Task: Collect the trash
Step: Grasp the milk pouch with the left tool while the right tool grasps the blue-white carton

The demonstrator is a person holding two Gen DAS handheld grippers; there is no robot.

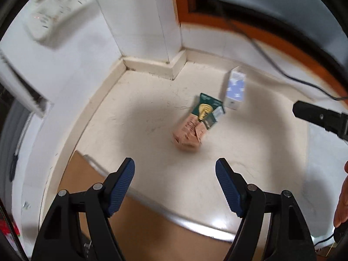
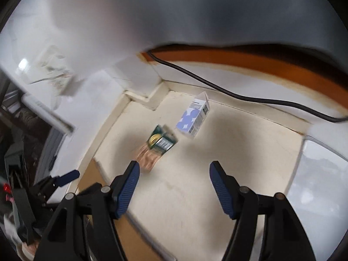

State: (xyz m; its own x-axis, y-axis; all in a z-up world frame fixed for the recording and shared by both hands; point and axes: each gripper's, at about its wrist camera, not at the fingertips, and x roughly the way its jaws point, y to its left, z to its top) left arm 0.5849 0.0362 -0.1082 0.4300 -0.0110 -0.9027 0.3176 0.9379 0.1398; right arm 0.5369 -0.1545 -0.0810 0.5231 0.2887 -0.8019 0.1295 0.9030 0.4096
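On the cream floor lies a pink and green carton (image 1: 196, 122) with a yellow emblem, tipped on its side. Just beyond it stands a white box with a pale blue pattern (image 1: 235, 90). My left gripper (image 1: 175, 169) hangs above the floor short of the carton, open, nothing between its blue pads. In the right wrist view the same carton (image 2: 157, 148) lies just past the left fingertip (image 2: 132, 174), and the white and blue box (image 2: 193, 117) leans beyond it. My right gripper (image 2: 174, 173) is open and holds nothing.
White walls and a cream skirting form a corner (image 1: 152, 65) behind the trash. A black cable (image 2: 239, 96) runs along the orange-trimmed wall. A brown cardboard sheet (image 1: 139, 221) lies under the left gripper. The other gripper (image 1: 319, 117) and a hand (image 1: 342, 200) show at the right edge.
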